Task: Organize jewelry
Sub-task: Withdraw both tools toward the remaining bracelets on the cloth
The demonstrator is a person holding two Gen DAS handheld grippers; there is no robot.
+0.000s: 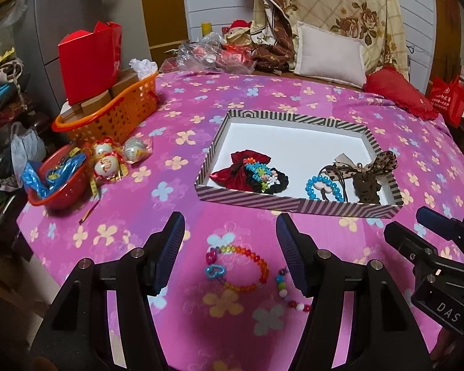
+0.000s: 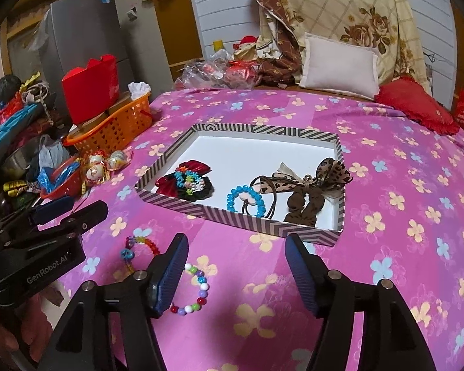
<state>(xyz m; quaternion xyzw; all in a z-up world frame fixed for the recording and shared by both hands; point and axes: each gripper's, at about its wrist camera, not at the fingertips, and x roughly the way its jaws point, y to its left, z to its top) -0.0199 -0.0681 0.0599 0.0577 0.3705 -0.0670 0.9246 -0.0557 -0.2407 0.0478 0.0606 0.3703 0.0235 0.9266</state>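
Left tongs [image 1: 229,247], right tongs [image 2: 236,266]: wide apart, empty.
Rainbow bracelet [image 1: 244,266], pastel bracelet [image 2: 195,290] outstanding on bed; others filed in striped box [image 1: 297,207].

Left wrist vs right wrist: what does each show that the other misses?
Left wrist only: the rainbow bead bracelet whole, between the open left gripper fingers, and the red plastic bowl in full.

Right wrist only: the pastel bead bracelet nearly whole, beside the open, empty right gripper.

Both: the striped cardboard tray holding hair accessories, the orange plastic basket, and the pink flowered cloth.
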